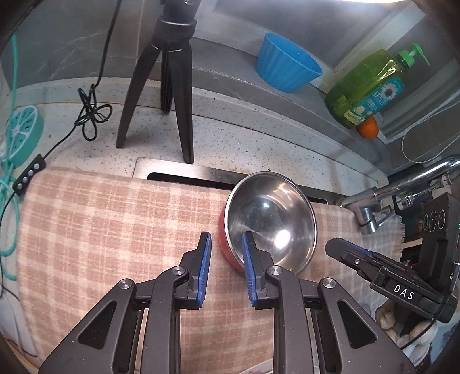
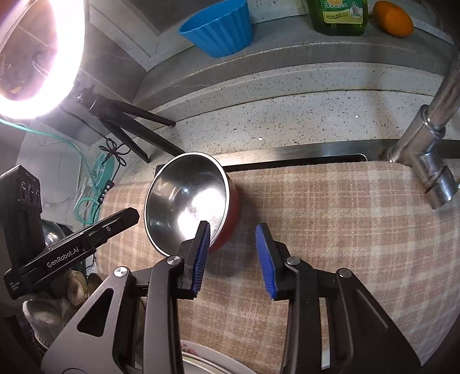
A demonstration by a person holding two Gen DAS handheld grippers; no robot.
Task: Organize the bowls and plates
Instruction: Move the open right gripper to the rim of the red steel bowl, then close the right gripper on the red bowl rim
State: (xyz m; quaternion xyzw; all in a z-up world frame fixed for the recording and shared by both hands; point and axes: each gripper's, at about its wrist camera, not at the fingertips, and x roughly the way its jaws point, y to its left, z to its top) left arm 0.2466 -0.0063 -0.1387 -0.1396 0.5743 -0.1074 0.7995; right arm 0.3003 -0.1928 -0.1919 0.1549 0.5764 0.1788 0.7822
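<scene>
A steel bowl with a red outer wall point(image 1: 270, 221) point(image 2: 187, 201) stands on a pink checked cloth point(image 1: 115, 224) point(image 2: 330, 230), close to the cloth's far edge. My left gripper point(image 1: 226, 250) hovers at the bowl's near left rim. One blue pad is over the inside and the other over the cloth, with a clear gap between them. My right gripper point(image 2: 234, 241) is open at the bowl's right side, its left pad point(image 2: 202, 241) in front of the rim. Neither gripper holds anything. A blue fluted bowl point(image 1: 287, 66) point(image 2: 221, 26) sits on the back ledge.
A black tripod point(image 1: 166, 86) stands on the speckled counter behind the cloth, with cables to its left. A chrome faucet point(image 1: 402, 184) point(image 2: 428, 161) rises at the right. A green soap bottle point(image 1: 371, 86) and an orange point(image 1: 368, 128) share the ledge. A flower-rimmed plate point(image 2: 207, 362) lies below.
</scene>
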